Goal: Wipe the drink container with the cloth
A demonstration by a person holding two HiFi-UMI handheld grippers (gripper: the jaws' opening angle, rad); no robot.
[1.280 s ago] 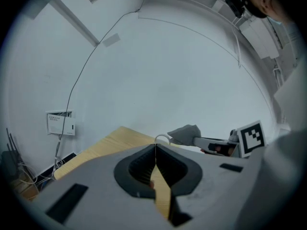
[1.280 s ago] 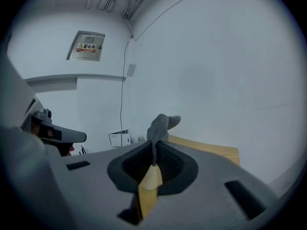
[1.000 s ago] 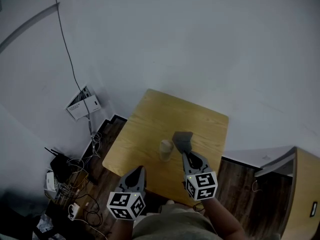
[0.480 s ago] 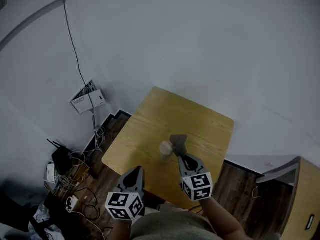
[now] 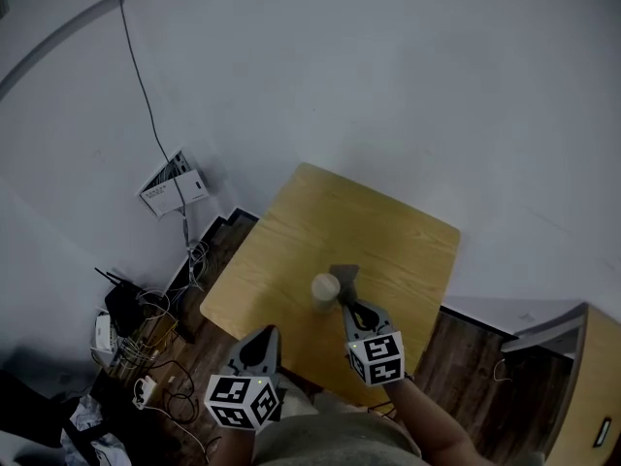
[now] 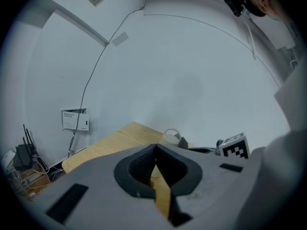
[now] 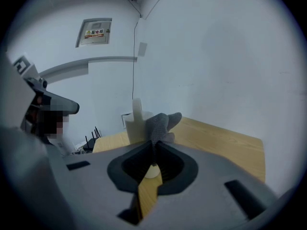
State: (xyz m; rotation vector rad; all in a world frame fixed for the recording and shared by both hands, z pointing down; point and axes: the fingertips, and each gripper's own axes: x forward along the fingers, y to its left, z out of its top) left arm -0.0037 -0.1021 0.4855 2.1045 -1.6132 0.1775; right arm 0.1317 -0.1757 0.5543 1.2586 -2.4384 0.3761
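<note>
A pale drink cup [image 5: 325, 287] with a straw stands upright near the middle of the wooden table [image 5: 291, 231]. My right gripper [image 5: 351, 308] is shut on a grey cloth [image 5: 345, 278], and the cloth lies against the cup's right side. In the right gripper view the cloth [image 7: 160, 125] rises from the closed jaws right beside the cup [image 7: 138, 122]. My left gripper [image 5: 262, 342] hangs at the table's near edge, shut with nothing in it. The left gripper view shows the cup [image 6: 171, 137] ahead with the cloth next to it.
The table stands against a white wall. On the dark floor to the left lie cables, a router [image 5: 120, 304] and a power strip. A white box [image 5: 173, 187] with a cable is fixed to the wall. A wooden cabinet [image 5: 592, 386] stands at the right.
My right gripper has carried the cloth leftward, from a short gap beside the cup to against its side. The left gripper has stayed put.
</note>
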